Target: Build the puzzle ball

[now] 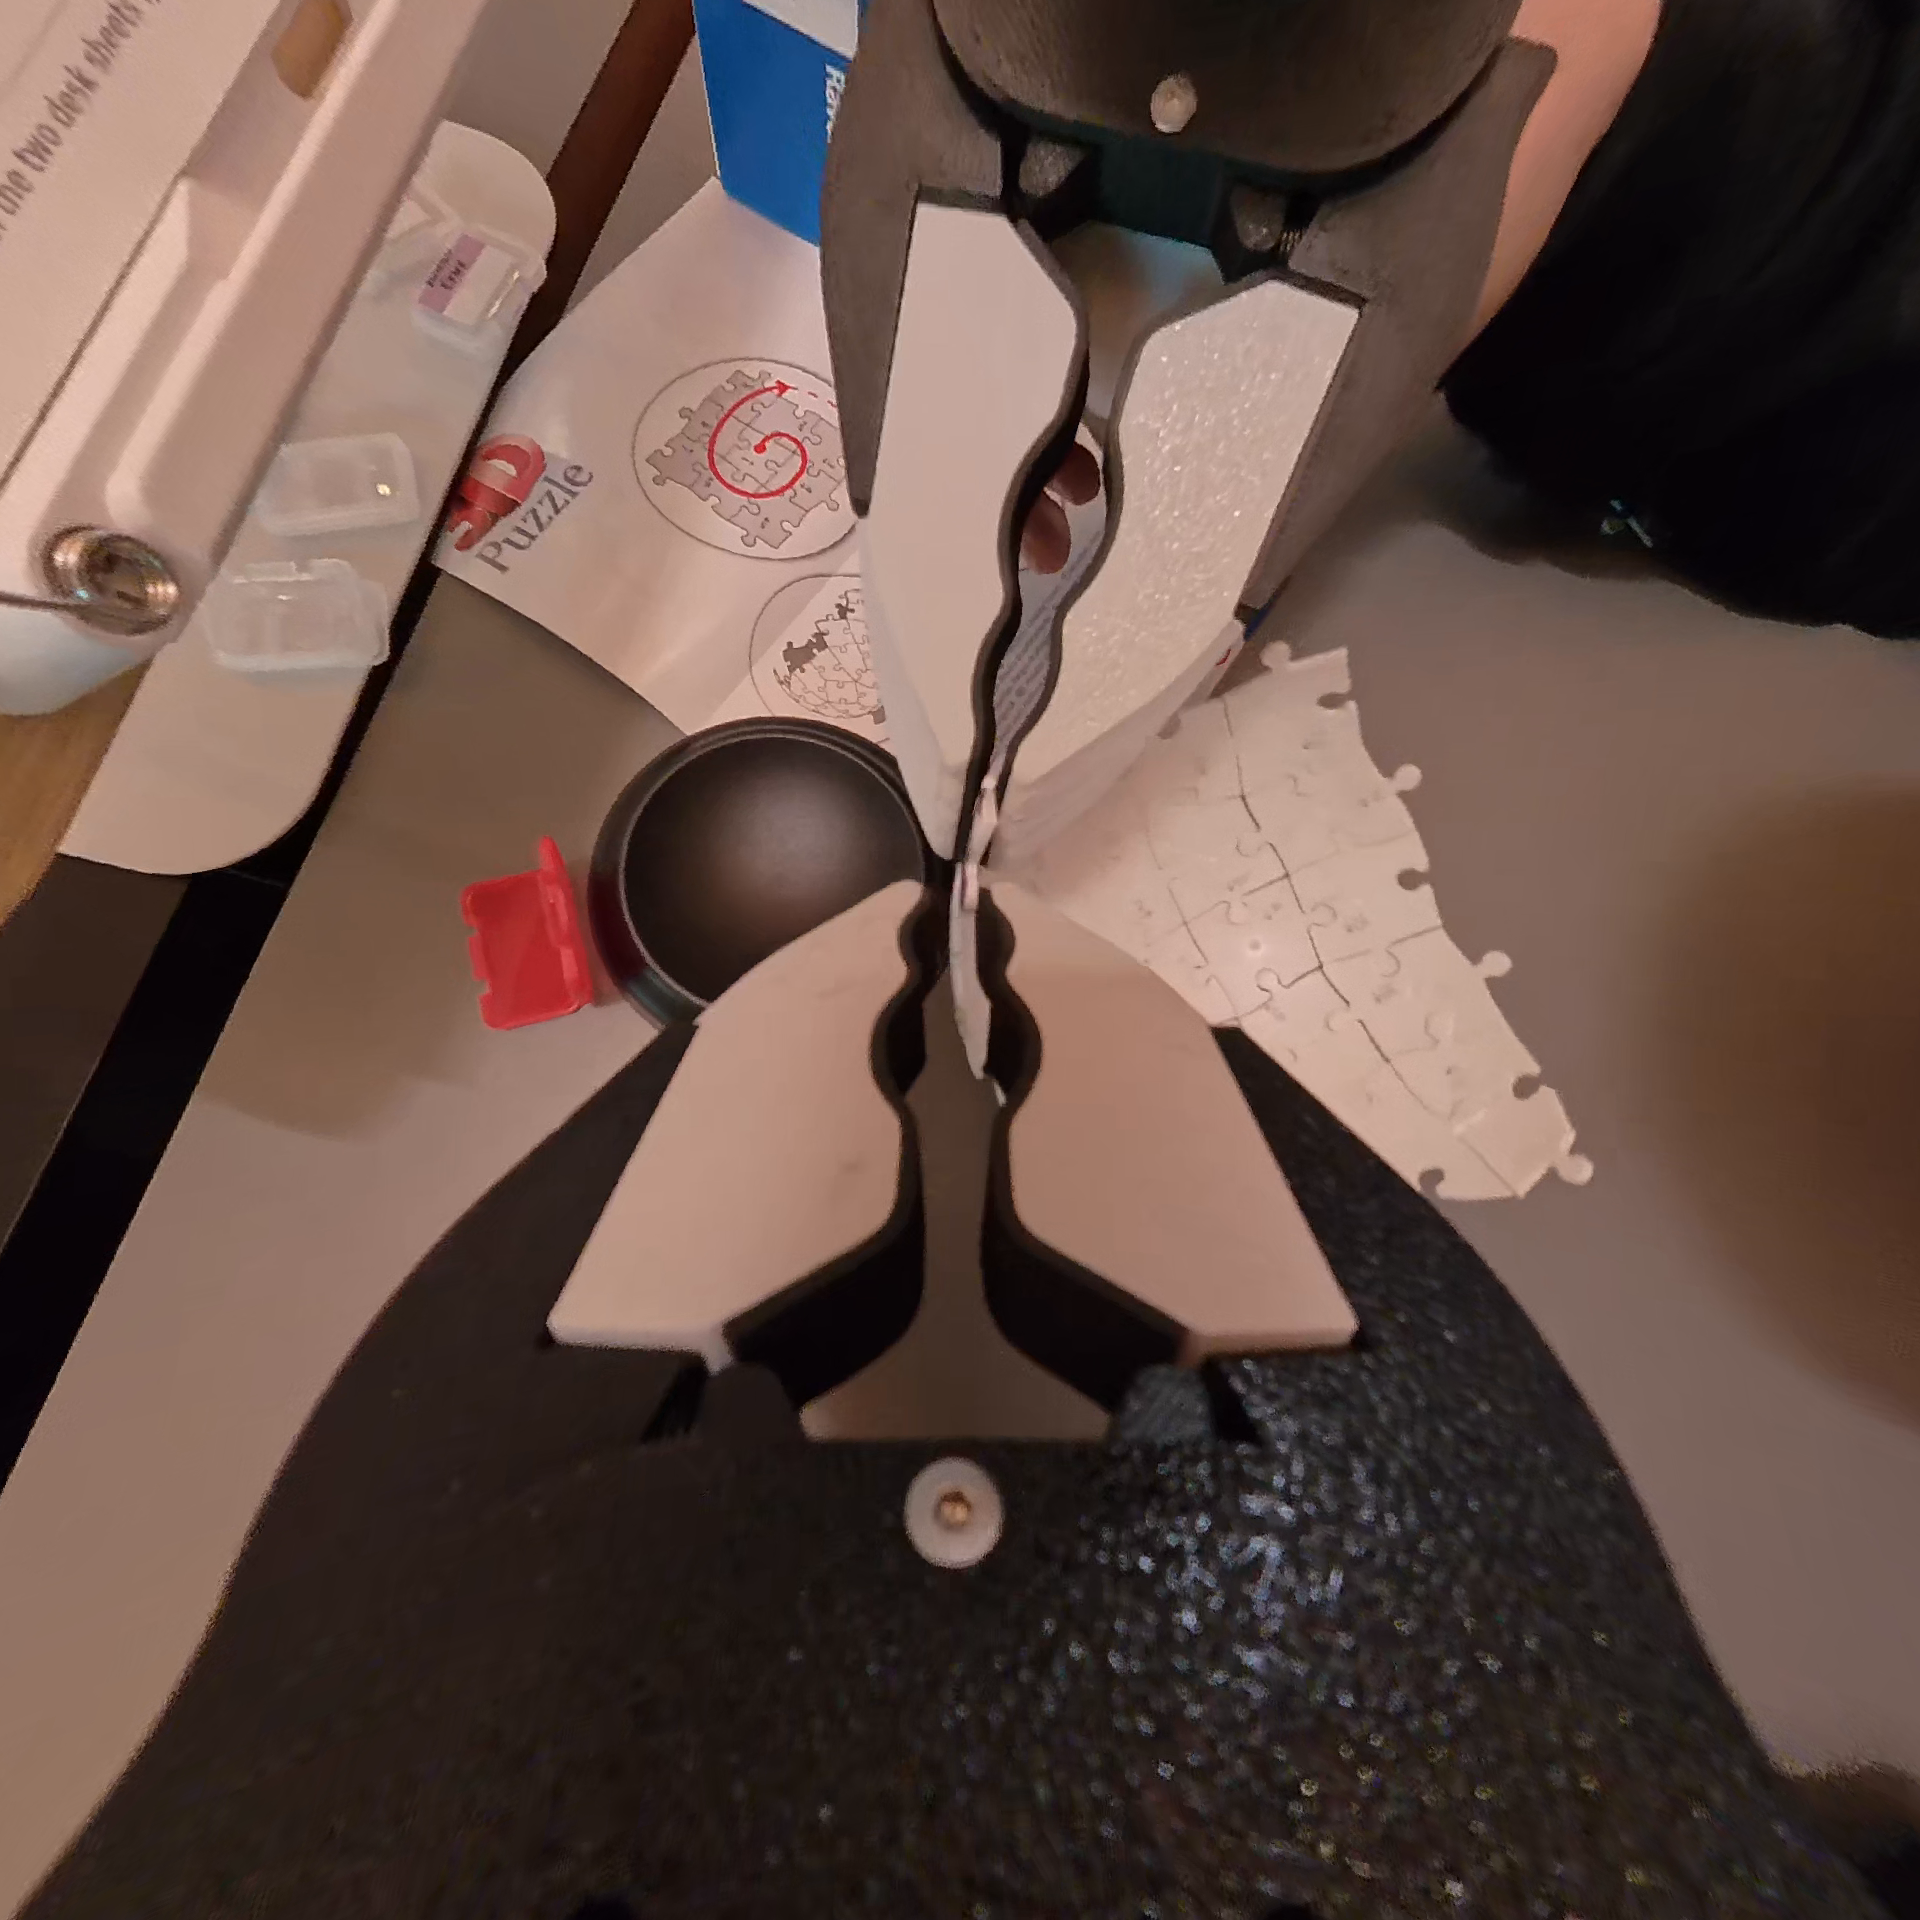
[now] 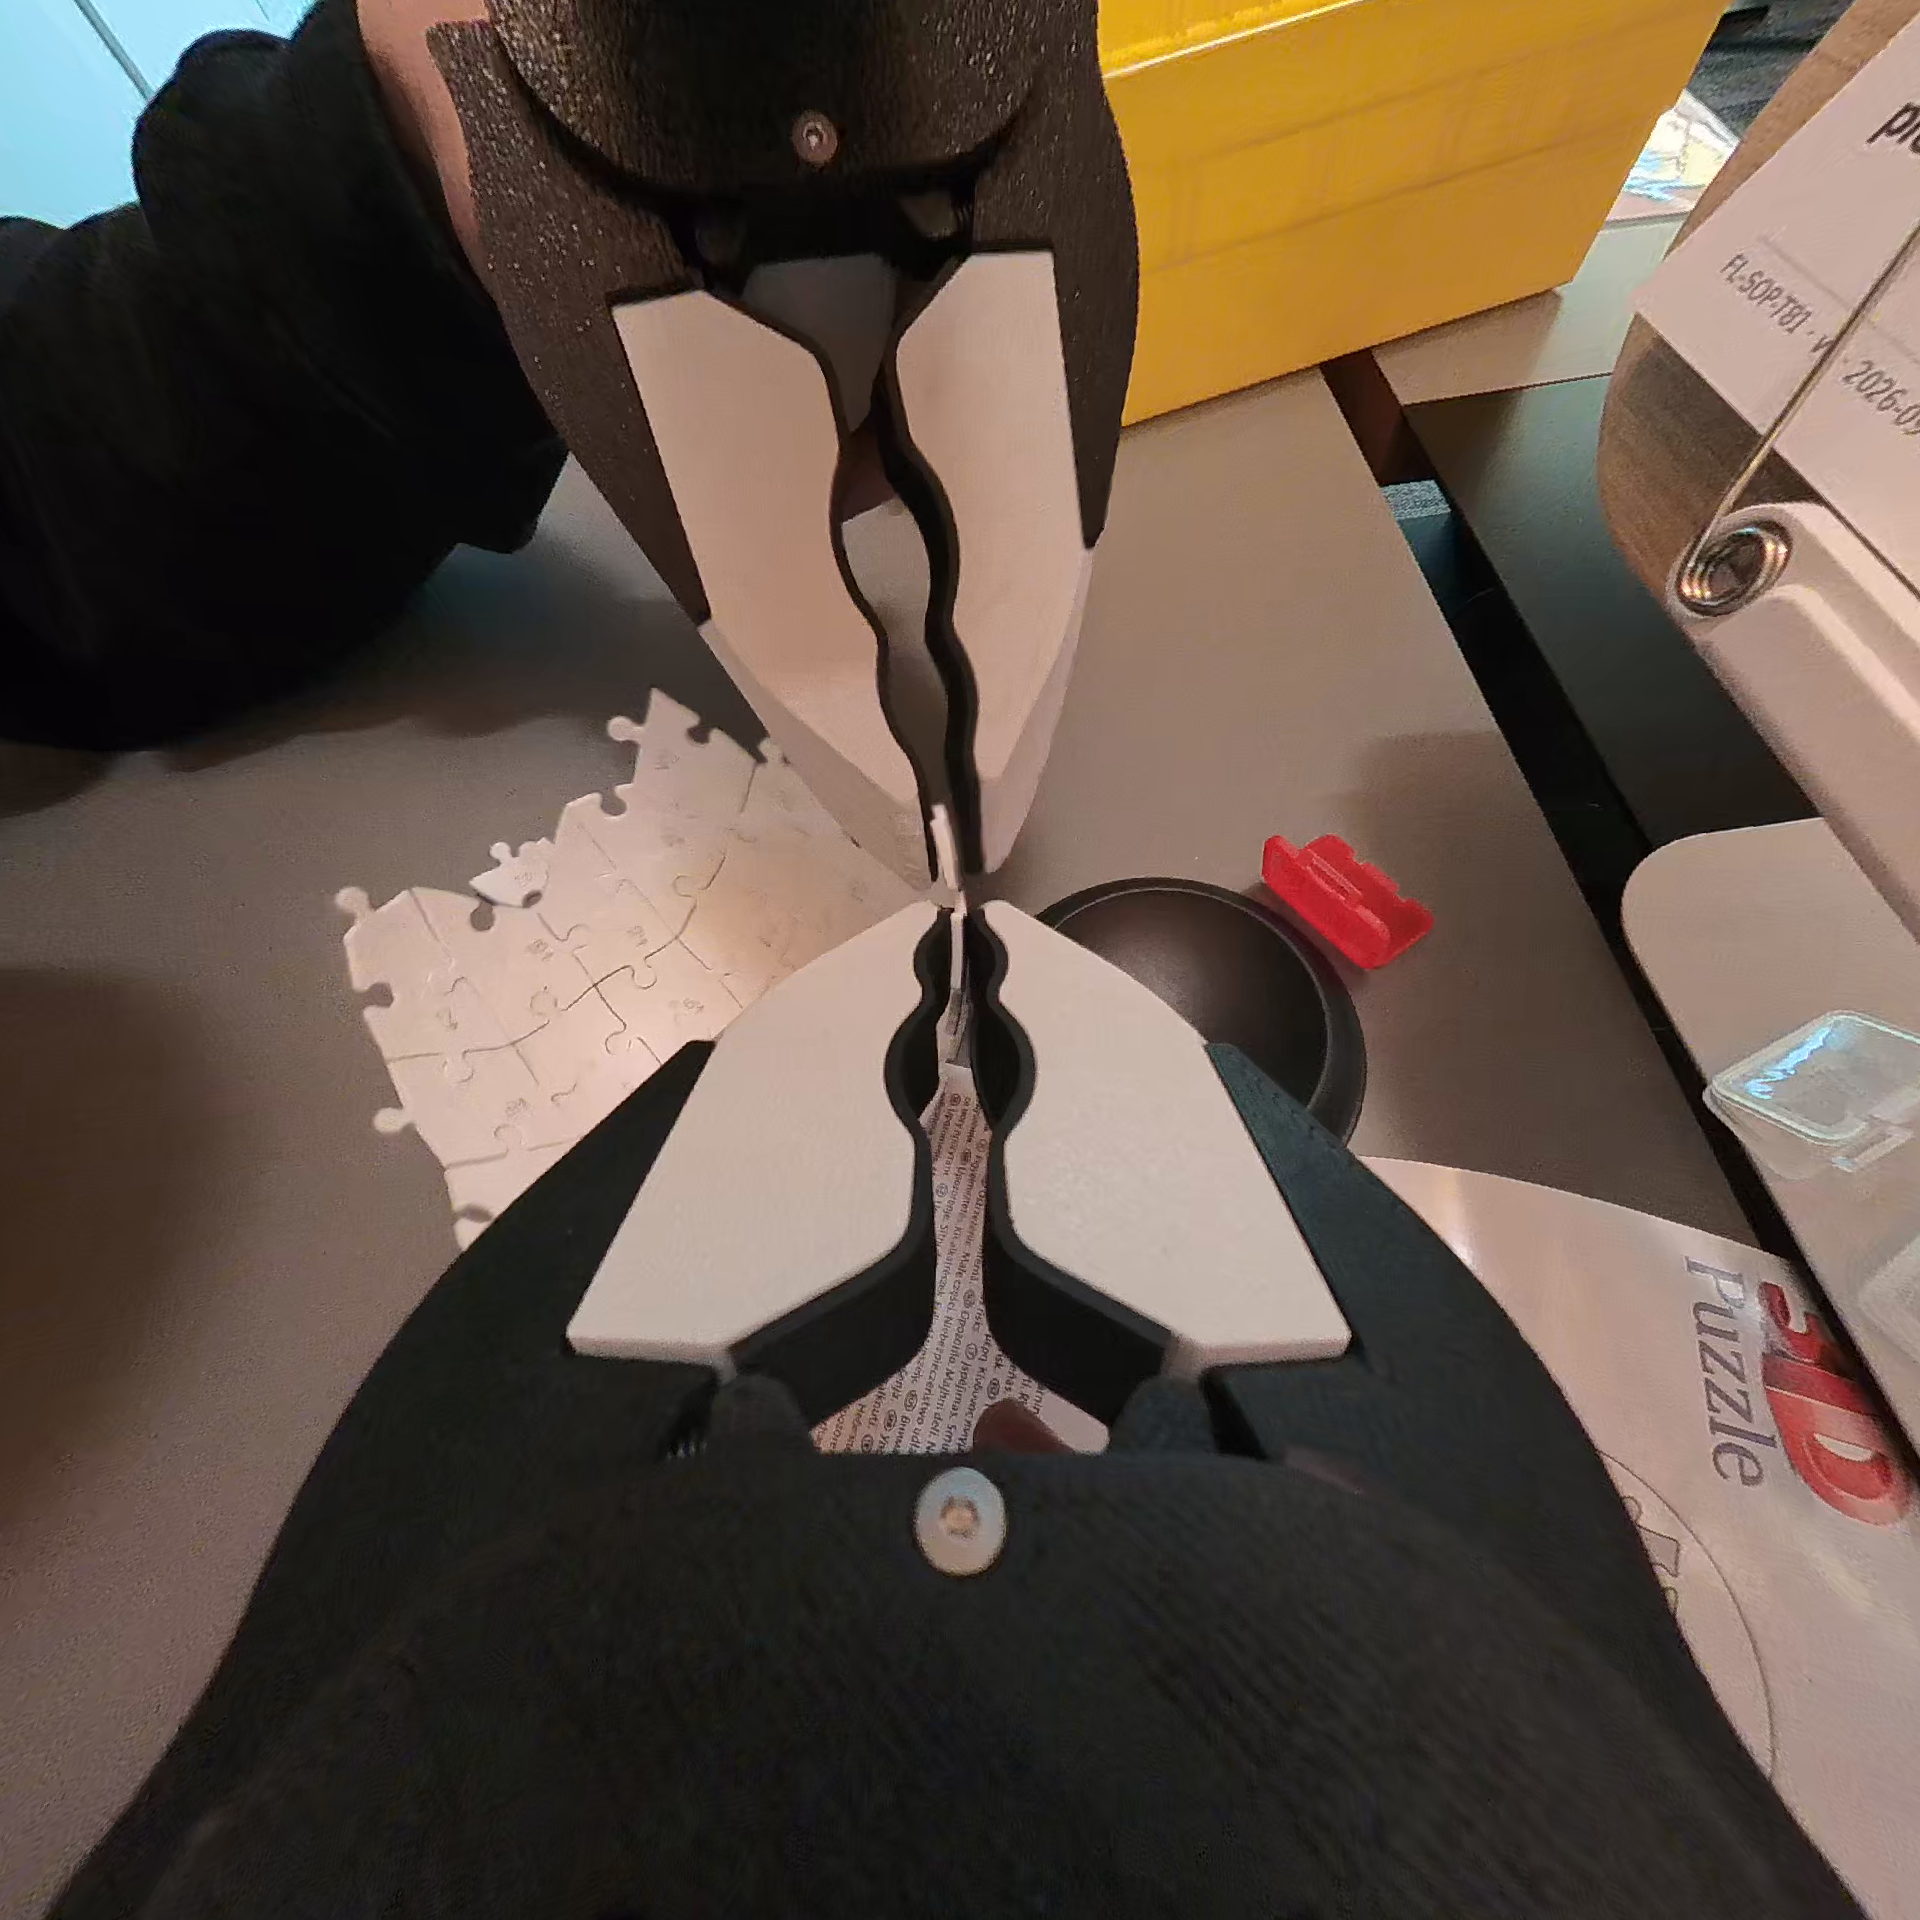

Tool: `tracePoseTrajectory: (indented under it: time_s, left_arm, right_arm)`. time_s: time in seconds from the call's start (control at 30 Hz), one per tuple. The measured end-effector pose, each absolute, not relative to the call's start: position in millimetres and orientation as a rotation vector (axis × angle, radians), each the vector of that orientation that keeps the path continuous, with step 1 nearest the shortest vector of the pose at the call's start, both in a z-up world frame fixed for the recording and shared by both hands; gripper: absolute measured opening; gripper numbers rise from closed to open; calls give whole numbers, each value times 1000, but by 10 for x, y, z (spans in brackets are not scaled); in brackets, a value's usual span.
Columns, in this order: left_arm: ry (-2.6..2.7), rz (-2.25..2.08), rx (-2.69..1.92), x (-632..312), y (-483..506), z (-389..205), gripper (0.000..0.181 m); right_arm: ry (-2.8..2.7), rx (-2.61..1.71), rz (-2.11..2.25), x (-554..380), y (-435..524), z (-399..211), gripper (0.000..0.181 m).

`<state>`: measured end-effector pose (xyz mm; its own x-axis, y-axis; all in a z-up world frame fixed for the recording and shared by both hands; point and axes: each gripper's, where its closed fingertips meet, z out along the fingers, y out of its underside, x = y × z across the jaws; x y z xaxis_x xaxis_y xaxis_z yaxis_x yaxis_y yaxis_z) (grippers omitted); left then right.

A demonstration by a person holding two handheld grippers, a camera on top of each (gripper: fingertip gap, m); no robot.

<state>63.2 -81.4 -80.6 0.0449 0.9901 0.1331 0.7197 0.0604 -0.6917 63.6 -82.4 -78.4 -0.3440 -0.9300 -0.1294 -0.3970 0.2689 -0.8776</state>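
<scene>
Progress looks early to middling: we have a curved strip of joined white pieces (image 1: 1340, 935) lying flat on the grey table (image 1: 416, 1195), but nothing yet resembles a ball. Our left gripper (image 1: 961, 935) is pinched on a small white puzzle piece (image 1: 966, 997) seen edge-on, and our right gripper (image 2: 958, 925) meets it tip to tip, closed on what we judge is the same piece or one mating with it; we cannot tell which. The black round stand (image 1: 769, 862) sits empty beside a red clip (image 1: 525, 940), with the instruction sheet (image 1: 665, 520) behind. We judge most of the sphere remains to be assembled.
</scene>
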Motion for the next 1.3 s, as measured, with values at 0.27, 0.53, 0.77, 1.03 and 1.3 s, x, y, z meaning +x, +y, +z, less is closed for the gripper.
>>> tracePoseTrajectory:
  time_s: [0.27,0.53,0.77,1.03,1.3]
  left_arm:
    - [-1712,602,-1748,593,-816,-804,1]
    - [-1715,625,-1752,584,-838,-803,1]
    - [-1715,625,-1751,575,-837,-814,1]
    - [-1718,621,-1750,575,-842,-830,1]
    - [-1729,621,-1743,610,-867,-820,1]
  right_arm:
    - [1888,-1185,-1005,621,-830,-796,3]
    - [1922,-1144,-960,545,-826,-789,24]
    - [1942,-1117,-911,571,-831,-882,11]
    - [1930,-1126,-918,589,-830,-887,6]
    - [1943,-1161,-948,617,-850,-914,5]
